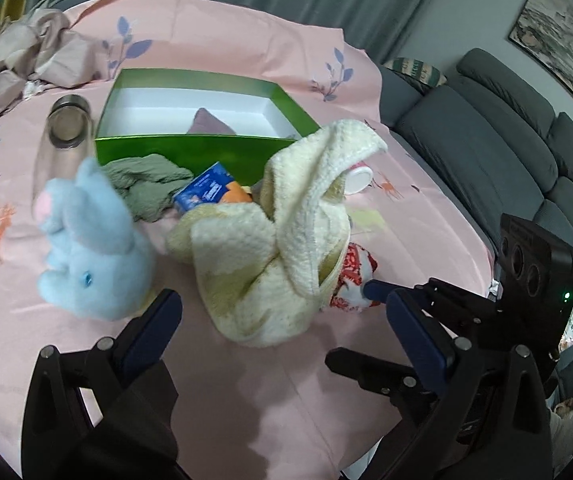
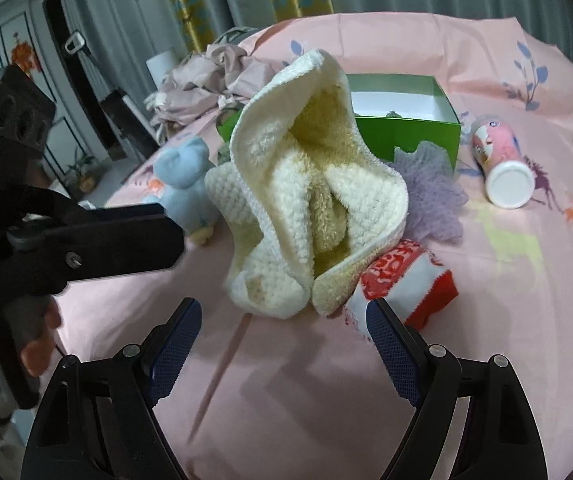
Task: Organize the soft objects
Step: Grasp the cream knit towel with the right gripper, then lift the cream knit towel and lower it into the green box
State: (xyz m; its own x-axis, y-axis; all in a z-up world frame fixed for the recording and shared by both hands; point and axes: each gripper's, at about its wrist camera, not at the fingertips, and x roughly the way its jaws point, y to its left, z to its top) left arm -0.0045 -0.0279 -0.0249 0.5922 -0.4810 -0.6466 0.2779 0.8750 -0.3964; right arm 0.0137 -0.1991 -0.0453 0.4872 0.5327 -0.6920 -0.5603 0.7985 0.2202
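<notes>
Hidden or unclear, as I see it from both wrist views:

- Red-and-white packet (image 1: 352, 276): mostly covered by the cream towel (image 1: 286, 240); its print I cannot read.
- Blue box (image 1: 205, 192): partly behind the towel, label too blurred to read.
- Blue plush rabbit (image 1: 90, 248): smeared by blur.
- Green box (image 2: 414, 128): its near left corner is hidden behind the towel.
- Purple cloth (image 1: 210, 123) inside the box: only a corner shows.
- Glass jar (image 1: 64, 124): blurred, contents unclear.
</notes>
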